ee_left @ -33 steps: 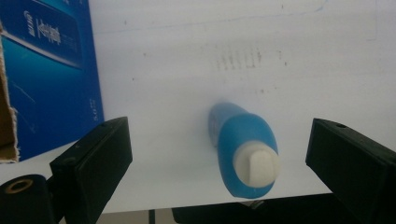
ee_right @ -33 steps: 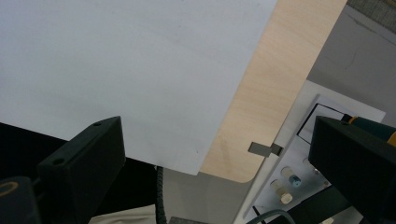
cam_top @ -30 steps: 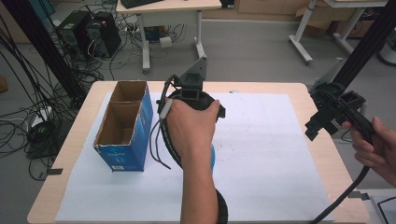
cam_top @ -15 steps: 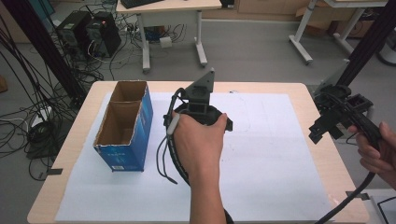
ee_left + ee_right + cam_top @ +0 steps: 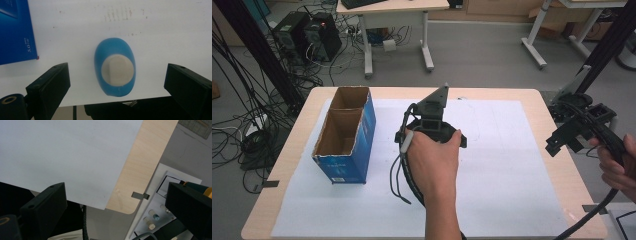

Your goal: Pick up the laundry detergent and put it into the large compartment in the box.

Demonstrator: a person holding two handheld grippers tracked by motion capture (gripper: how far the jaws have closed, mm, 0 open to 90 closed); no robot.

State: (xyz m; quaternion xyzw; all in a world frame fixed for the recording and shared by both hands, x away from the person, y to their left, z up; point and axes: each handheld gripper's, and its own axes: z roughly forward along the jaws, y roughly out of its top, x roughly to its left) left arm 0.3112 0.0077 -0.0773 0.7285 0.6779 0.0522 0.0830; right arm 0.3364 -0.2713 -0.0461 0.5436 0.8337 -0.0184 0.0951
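Note:
A blue oval object with a beige cap on top lies on the white paper sheet. My left gripper hangs over it, open, one jaw on each side and neither touching it. In the high view a hand holds the left gripper over the middle of the table and hides the object beneath. Held by the other hand at the table's right edge, my right gripper is open. Nothing sits between the jaws of the right gripper, which looks down on a corner of the paper.
An open blue cardboard box with two empty compartments stands at the left of the table; its blue side is close to the left gripper. The wooden table edge runs past the paper. Desks and cables lie beyond.
The left gripper has shifted a little to the right and toward the near edge. The right gripper has drifted slightly toward the near right. Both stay open.

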